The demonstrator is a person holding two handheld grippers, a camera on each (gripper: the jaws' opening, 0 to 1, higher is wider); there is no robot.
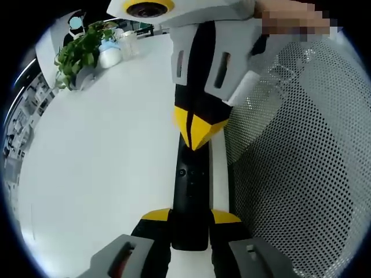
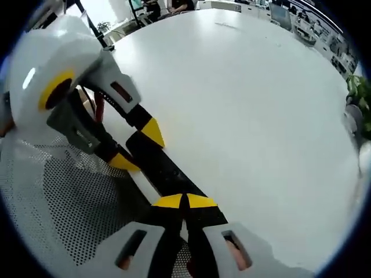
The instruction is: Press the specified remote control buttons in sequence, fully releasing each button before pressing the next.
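so the black remote point(image 1: 189, 200) lies flat on the white counter point(image 1: 98, 174), right along a perforated metal mesh point(image 1: 295, 174). left tongs point(image 1: 191, 216) are clamped on its near end at 6 o'clock. right tongs point(image 2: 184, 201) are pinched together, tips down on the remote's top. potted plant point(image 1: 81, 55) sits at 11 o'clock.
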